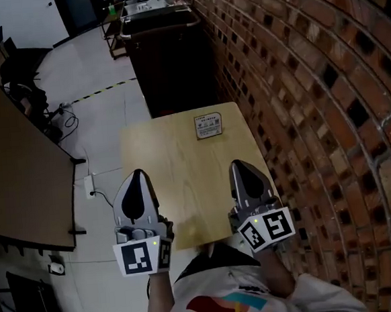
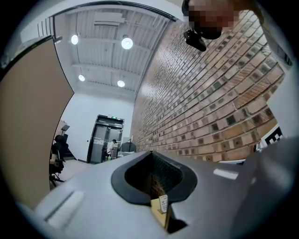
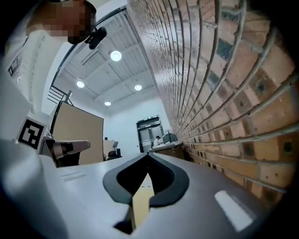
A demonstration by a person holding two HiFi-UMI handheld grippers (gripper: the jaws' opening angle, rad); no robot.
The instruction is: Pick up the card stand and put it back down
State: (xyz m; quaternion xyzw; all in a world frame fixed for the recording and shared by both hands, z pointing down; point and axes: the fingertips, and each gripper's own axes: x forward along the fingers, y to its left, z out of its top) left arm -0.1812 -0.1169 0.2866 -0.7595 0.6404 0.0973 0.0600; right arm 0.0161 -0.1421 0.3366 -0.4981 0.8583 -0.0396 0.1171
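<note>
The card stand [image 1: 208, 125] sits at the far end of the desk [image 1: 176, 167], not picked up yet. The left gripper [image 1: 138, 175] and right gripper [image 1: 239, 166] wait near the front, jaws shut, holding nothing. Next, I think one must open and reach forward.

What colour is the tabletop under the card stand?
Light, pale-yellow wood grain. The tabletop shows best in the head view, card stand near its far edge.

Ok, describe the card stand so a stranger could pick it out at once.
Beside the brick wall stands a small wooden table. Near its far edge sits the card stand, a small white printed card, alone at that end.
</note>
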